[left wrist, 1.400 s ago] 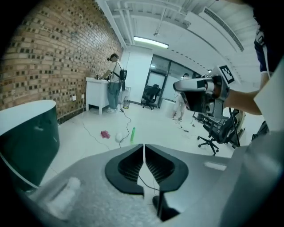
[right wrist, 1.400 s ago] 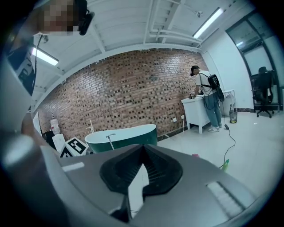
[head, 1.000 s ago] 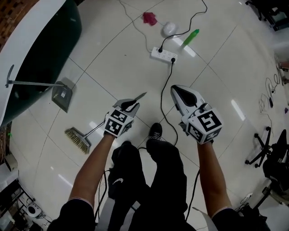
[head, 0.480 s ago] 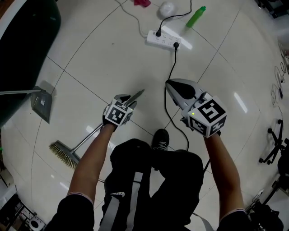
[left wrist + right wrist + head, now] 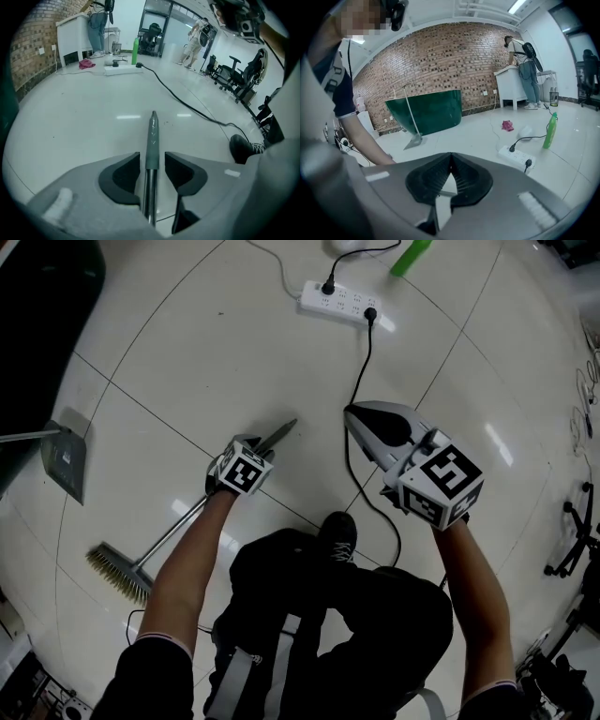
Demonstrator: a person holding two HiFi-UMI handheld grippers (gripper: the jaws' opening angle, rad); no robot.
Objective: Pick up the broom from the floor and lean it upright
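Left tool (image 5: 152,160) opening, broom (image 5: 174,531) handle loose between jaws, open floor (image 5: 187,362) around, cable (image 5: 360,371) beside; right tool (image 5: 450,164) clenched; tub (image 5: 431,112) contents unseen.

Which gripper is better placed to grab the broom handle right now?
Left. The left gripper straddles the broom handle, its jaws opening with the handle between them, not yet gripped. The right gripper is shut, empty, and off to the side of the handle.
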